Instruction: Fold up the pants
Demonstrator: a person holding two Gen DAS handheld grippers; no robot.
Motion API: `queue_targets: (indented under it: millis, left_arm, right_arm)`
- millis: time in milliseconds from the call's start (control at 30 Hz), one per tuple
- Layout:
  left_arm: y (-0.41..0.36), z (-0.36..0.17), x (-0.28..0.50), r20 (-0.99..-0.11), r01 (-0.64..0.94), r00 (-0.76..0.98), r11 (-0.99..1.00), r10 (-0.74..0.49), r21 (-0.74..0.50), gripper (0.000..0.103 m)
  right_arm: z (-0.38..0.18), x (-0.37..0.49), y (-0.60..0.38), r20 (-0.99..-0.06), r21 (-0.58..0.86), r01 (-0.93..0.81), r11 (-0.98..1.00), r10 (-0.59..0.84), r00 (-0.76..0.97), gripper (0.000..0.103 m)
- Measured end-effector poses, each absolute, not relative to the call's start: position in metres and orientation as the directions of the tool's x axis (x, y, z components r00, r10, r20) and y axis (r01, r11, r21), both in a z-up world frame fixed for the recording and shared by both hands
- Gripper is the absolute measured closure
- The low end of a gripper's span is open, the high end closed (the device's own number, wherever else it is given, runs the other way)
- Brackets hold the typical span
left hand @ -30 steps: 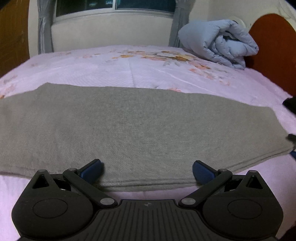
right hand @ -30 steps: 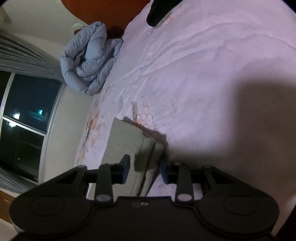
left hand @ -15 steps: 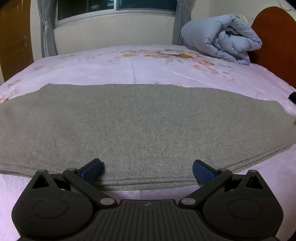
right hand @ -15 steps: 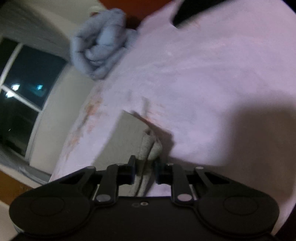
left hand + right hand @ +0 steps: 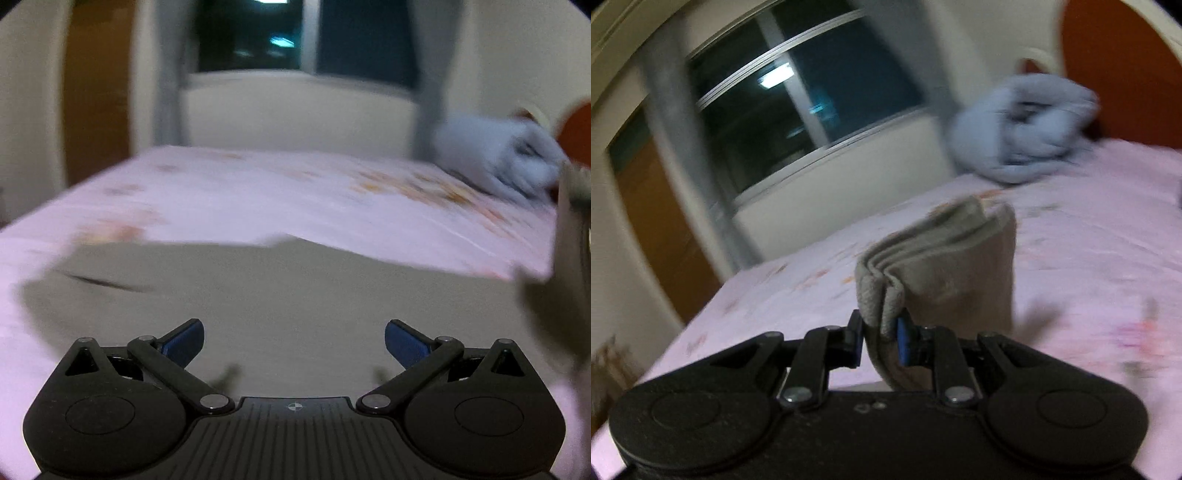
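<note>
The grey pants (image 5: 280, 295) lie folded lengthwise across the pink bed sheet (image 5: 258, 199). My left gripper (image 5: 293, 341) is open, low over the near part of the fabric, holding nothing. My right gripper (image 5: 881, 341) is shut on the layered end of the pants (image 5: 942, 266) and holds it lifted off the bed, the layers standing up above the jaws. In the left wrist view this raised end (image 5: 572, 229) shows at the far right edge. Both views are blurred by motion.
A rolled blue duvet (image 5: 1027, 125) lies at the head of the bed by the brown headboard (image 5: 1123, 66). A window with grey curtains (image 5: 295, 37) is behind the bed. A wooden door (image 5: 96, 103) stands at the left.
My right gripper has closed on the pants' end and lifted it off the bed, swinging upward. The left gripper has moved in over the fabric, still open.
</note>
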State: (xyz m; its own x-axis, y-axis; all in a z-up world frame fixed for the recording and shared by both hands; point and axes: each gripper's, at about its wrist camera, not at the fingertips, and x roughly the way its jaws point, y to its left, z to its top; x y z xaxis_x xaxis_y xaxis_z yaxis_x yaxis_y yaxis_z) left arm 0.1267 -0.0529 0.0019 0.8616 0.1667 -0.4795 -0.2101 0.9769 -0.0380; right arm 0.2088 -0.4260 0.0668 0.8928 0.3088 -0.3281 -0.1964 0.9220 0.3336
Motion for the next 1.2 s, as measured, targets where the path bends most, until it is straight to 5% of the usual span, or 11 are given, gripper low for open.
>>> queue_targets:
  millis: [200, 267, 333, 467, 800, 1000, 1100, 1200]
  left_arm:
    - [0.082, -0.002, 0.087, -0.492, -0.426, 0.815, 0.893, 0.308, -0.146, 0.000]
    - [0.101, -0.014, 0.079, -0.512, -0.453, 0.802, 0.871, 0.306, -0.189, 0.000]
    - [0.110, -0.027, 0.074, -0.541, -0.478, 0.785, 0.851, 0.302, -0.217, 0.000]
    - [0.112, -0.036, 0.077, -0.540, -0.481, 0.792, 0.837, 0.286, -0.262, 0.000]
    - [0.112, -0.046, 0.075, -0.563, -0.462, 0.790, 0.840, 0.245, -0.283, 0.000]
    - [0.117, -0.051, 0.082, -0.596, -0.483, 0.767, 0.825, 0.236, -0.295, 0.000]
    - [0.117, -0.052, 0.083, -0.603, -0.492, 0.758, 0.825, 0.249, -0.278, 0.000]
    - [0.117, -0.048, 0.089, -0.623, -0.492, 0.734, 0.844, 0.269, -0.214, 0.000]
  right_arm:
    - [-0.002, 0.215, -0.267, -0.464, 0.185, -0.402, 0.897, 0.440, 0.769, 0.093]
    - [-0.046, 0.213, -0.218, -0.585, 0.095, -0.489, 0.867, 0.446, 0.677, 0.083]
    - [-0.056, 0.194, -0.201, -0.541, -0.041, -0.491, 0.870, 0.394, 0.743, 0.078]
    - [-0.050, 0.198, -0.207, -0.543, -0.064, -0.536, 0.842, 0.422, 0.726, 0.074]
    - [-0.041, 0.171, -0.192, -0.543, -0.229, -0.625, 0.746, 0.435, 0.718, 0.091]
    - [-0.054, 0.143, -0.177, -0.537, -0.432, -0.661, 0.614, 0.414, 0.735, 0.082]
    - [-0.037, 0.142, -0.195, -0.511, -0.303, -0.673, 0.675, 0.481, 0.712, 0.093]
    - [-0.028, 0.143, -0.203, -0.496, -0.260, -0.648, 0.716, 0.477, 0.726, 0.093]
